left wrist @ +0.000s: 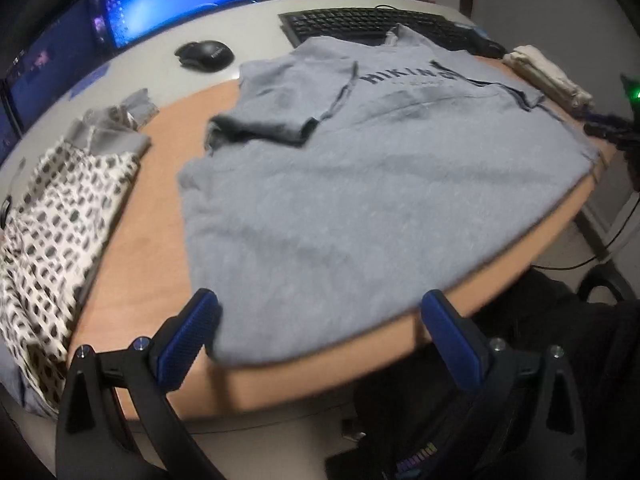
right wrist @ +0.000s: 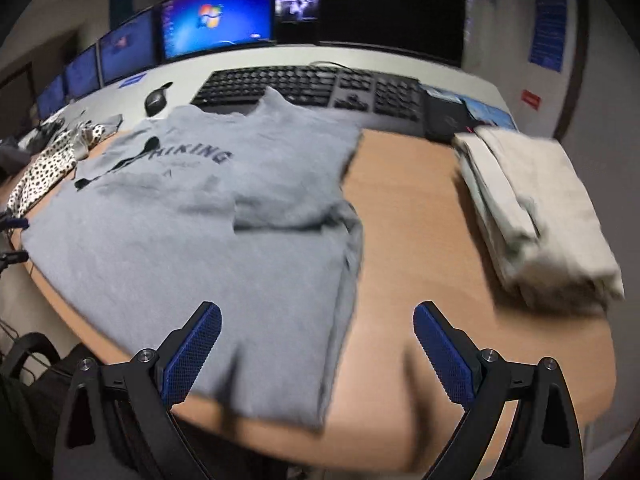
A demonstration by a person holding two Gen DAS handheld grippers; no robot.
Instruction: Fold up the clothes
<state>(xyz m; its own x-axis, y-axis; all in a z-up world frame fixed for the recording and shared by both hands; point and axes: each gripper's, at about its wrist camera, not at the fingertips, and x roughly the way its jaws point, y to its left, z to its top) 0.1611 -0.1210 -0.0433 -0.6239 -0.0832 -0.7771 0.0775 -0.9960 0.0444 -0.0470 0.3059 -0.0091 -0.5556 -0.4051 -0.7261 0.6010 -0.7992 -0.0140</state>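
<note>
Grey cotton T-shirt [left wrist: 360,184] lies front-up on the round tan wooden table [right wrist: 420,220], both sleeves already turned in over the chest, collar at the far side by the black keyboard [right wrist: 304,84], hem hanging close to the near table edge. Long axis runs near-to-far, away from both tools.

Left gripper [left wrist: 320,332]: blue-padded jaws spread wide, empty, straddling the near-left hem corner. Right gripper [right wrist: 318,344]: jaws also wide apart, nothing held, with the near-right hem corner lying between them. Neither pad presses cloth. Each hand looks about equally near its own corner, so a hem-to-collar fold seems the likely next step: pinch both corners, carry them far.

Writing: chest print reads "HIKING" in dark letters; smaller line beneath is too blurred to read. Far monitor [right wrist: 218,16] shows a Windows logo.

Folded beige garment [right wrist: 540,208] sits right; spotted cream cloth [left wrist: 52,216] left.
</note>
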